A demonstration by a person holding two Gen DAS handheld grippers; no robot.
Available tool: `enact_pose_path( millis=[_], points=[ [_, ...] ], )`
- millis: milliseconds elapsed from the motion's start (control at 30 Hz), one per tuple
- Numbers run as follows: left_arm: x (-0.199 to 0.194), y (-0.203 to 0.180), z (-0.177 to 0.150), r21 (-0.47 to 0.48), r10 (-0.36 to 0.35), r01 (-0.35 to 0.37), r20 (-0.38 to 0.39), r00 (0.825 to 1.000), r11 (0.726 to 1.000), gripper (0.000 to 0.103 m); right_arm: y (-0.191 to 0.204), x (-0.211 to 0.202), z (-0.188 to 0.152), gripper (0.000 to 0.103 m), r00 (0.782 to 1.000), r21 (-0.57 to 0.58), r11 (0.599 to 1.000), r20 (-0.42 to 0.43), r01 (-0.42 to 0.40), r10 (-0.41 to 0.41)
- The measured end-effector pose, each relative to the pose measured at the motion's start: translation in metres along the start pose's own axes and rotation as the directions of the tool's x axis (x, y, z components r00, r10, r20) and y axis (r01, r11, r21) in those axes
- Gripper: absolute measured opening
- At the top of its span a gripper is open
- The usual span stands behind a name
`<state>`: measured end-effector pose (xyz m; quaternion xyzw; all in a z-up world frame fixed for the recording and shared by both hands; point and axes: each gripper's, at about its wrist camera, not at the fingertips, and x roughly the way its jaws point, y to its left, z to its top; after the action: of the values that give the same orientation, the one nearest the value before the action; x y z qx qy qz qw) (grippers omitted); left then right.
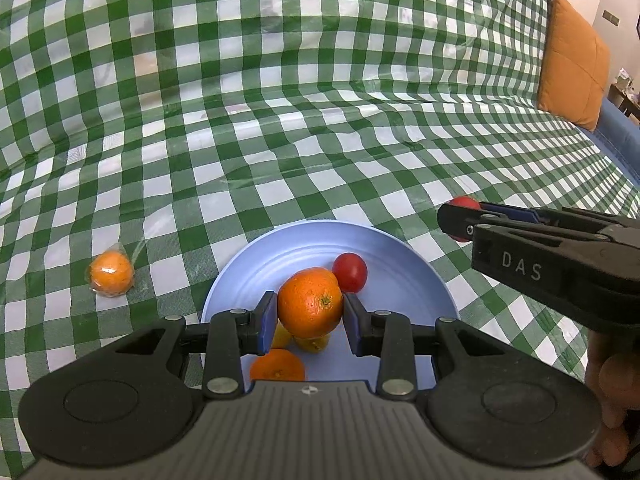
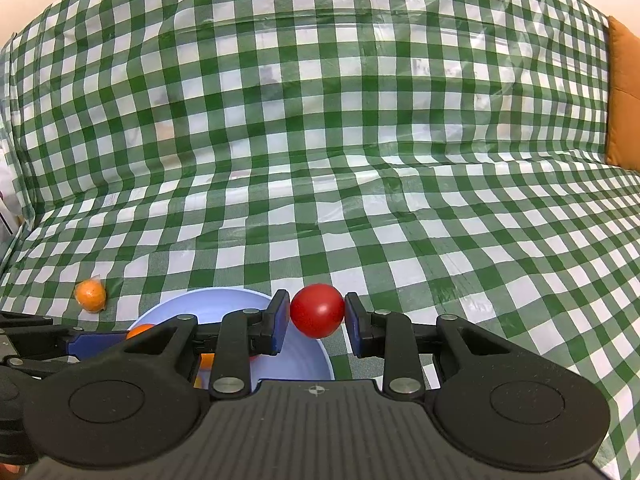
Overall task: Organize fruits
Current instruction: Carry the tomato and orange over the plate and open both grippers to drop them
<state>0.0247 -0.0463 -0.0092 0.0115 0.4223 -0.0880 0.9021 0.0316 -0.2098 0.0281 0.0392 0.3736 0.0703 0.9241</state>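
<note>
My left gripper (image 1: 310, 320) is shut on an orange (image 1: 310, 302) and holds it over the light blue plate (image 1: 412, 276). On the plate lie a red tomato (image 1: 350, 272), another orange (image 1: 277, 365) and yellow-orange fruit pieces (image 1: 312, 343) under the held orange. My right gripper (image 2: 317, 320) is shut on a red tomato (image 2: 317, 311), just past the plate's right rim (image 2: 320, 354). In the left wrist view it (image 1: 456, 220) comes in from the right with the tomato (image 1: 464, 203). A plastic-wrapped orange (image 1: 111, 274) lies on the cloth left of the plate and also shows in the right wrist view (image 2: 91, 295).
A green-and-white checked cloth (image 1: 320, 120) covers the couch seat and back. An orange cushion (image 1: 572, 60) leans at the far right. The person's hand (image 1: 612, 392) holds the right gripper at the lower right.
</note>
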Motion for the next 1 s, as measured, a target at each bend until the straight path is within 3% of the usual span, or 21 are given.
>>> enact_pose_path(
  millis=[100, 233, 767, 1000],
  points=[
    [-0.001, 0.0, -0.001, -0.001, -0.004, 0.004, -0.002, 1.0, 1.0, 0.039, -0.001, 0.001, 0.001, 0.031, 1.0, -0.007, 1.0, -0.005, -0.013, 0.013],
    [-0.003, 0.002, 0.0, -0.008, -0.011, 0.011, 0.009, 1.0, 1.0, 0.047, 0.001, 0.002, 0.001, 0.034, 0.999, -0.023, 0.999, -0.011, -0.03, 0.03],
    [-0.008, 0.014, -0.001, -0.042, 0.036, -0.036, 0.0, 0.999, 0.998, 0.047, 0.004, 0.007, 0.006, 0.037, 0.999, -0.029, 0.999, -0.008, -0.035, 0.035],
    [-0.009, 0.034, -0.005, -0.088, 0.092, -0.097, -0.05, 0.994, 0.991, 0.046, 0.015, 0.01, 0.008, 0.037, 0.999, -0.041, 0.998, -0.011, -0.05, 0.05]
  ],
)
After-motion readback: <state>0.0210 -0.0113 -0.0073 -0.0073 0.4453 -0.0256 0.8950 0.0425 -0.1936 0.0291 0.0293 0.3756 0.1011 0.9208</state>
